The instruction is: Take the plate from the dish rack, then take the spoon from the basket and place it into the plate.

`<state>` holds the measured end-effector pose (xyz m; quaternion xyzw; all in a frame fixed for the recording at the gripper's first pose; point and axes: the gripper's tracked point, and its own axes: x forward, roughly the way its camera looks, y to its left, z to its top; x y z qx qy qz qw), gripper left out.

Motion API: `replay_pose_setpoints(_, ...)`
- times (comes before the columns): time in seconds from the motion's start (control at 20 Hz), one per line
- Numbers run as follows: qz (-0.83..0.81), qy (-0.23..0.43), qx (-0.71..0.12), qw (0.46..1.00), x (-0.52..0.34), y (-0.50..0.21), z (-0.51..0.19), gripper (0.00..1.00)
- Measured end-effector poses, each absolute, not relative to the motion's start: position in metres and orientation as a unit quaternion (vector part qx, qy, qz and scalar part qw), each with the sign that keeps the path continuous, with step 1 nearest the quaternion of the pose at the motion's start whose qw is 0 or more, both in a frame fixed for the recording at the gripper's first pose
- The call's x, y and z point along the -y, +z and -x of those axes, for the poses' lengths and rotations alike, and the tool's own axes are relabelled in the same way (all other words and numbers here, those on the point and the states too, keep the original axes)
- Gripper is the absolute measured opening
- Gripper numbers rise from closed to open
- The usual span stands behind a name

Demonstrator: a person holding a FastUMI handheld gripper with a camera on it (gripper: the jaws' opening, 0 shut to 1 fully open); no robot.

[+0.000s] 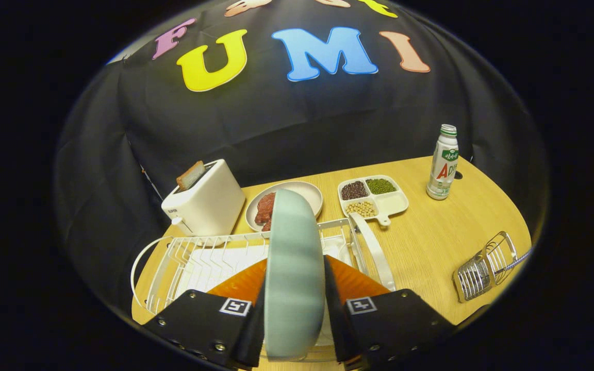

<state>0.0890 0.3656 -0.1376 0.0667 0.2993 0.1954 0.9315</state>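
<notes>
A pale green plate (294, 268) stands on edge between my fingers, and my gripper (294, 309) is shut on its rim, one finger on each face. The plate is above the white wire dish rack (199, 257), which lies just ahead of and under the fingers. A small wire basket (485, 265) lies on its side on the wooden table to the right of the fingers. A metal spoon handle (516, 262) pokes out of its far right end.
Beyond the rack stand a white toaster (207, 203) with a slice of bread, a round plate of red meat (281, 203) and a divided tray of beans (372, 198). A milk bottle (444, 162) stands at the far right. A white handle (374, 250) lies beside the rack.
</notes>
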Motion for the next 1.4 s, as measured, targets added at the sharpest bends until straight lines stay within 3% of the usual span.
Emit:
replay_pose_setpoints(0.1,-0.059,0.182,-0.309,0.932,-0.361,-0.14,-0.09,0.39)
replay_pose_setpoints(0.3,-0.031,0.141,-0.322,0.936,-0.352,-0.14,-0.092,0.32)
replay_pose_setpoints(1.1,0.261,0.064,-0.239,0.933,-0.375,-0.07,-0.07,0.3)
replay_pose_setpoints(1.4,0.279,0.043,-0.221,0.933,-0.347,-0.041,-0.045,0.3)
